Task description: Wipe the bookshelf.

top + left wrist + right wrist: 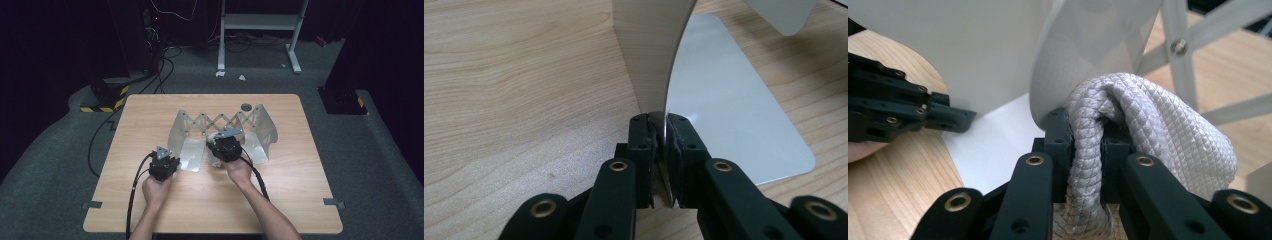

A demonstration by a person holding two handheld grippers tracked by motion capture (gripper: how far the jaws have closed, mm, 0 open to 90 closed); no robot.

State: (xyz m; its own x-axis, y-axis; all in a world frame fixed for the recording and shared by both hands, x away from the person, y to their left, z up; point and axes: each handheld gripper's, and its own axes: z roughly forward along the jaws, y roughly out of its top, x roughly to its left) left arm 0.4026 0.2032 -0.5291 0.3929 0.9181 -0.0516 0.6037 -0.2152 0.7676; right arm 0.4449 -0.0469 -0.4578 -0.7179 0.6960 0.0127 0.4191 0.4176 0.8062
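Observation:
A silver metal rack (222, 121) with a scissor lattice and upright plates stands mid-table. My left gripper (665, 125) is shut on the near edge of the rack's left upright plate (649, 55), whose flat foot (734, 120) lies on the wood. In the high view that left gripper (169, 156) sits at the plate's near corner. My right gripper (1085, 130) is shut on a fold of a grey-white quilted cloth (1158, 135), held against a curved plate (1088, 55) inside the rack. From above, the right gripper (214, 142) points into the rack's middle.
The wooden table (150, 115) has a small dark round thing (245, 106) behind the rack. Cables (135, 185) trail from both grippers toward the near edge. A white frame (260, 22) and black-yellow marked stands are on the floor beyond.

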